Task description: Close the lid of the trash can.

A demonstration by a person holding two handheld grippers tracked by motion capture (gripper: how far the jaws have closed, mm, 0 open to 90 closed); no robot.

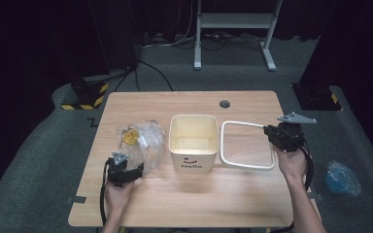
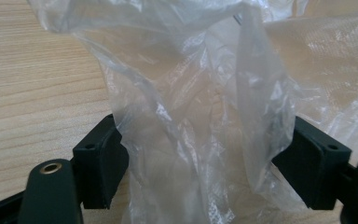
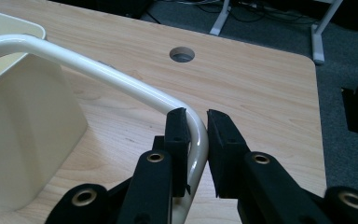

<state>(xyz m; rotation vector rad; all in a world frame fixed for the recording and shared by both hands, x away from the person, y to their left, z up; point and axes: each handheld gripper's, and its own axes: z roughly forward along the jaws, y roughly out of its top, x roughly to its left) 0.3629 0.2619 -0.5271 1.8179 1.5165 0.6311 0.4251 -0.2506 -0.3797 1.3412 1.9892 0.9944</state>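
Right gripper view: our right gripper (image 3: 196, 135) has its 2 jaws clamped on the far-right corner of the white frame (image 3: 98, 72), just right of the cream bin (image 3: 23, 126). Left gripper (image 2: 200, 154) jaws stand wide, clear plastic bag (image 2: 196, 102) bunched between them, pads not pressing. High view: bag (image 1: 143, 141) sits left of bin (image 1: 193, 143); bare table (image 1: 199, 199) along the near edge.
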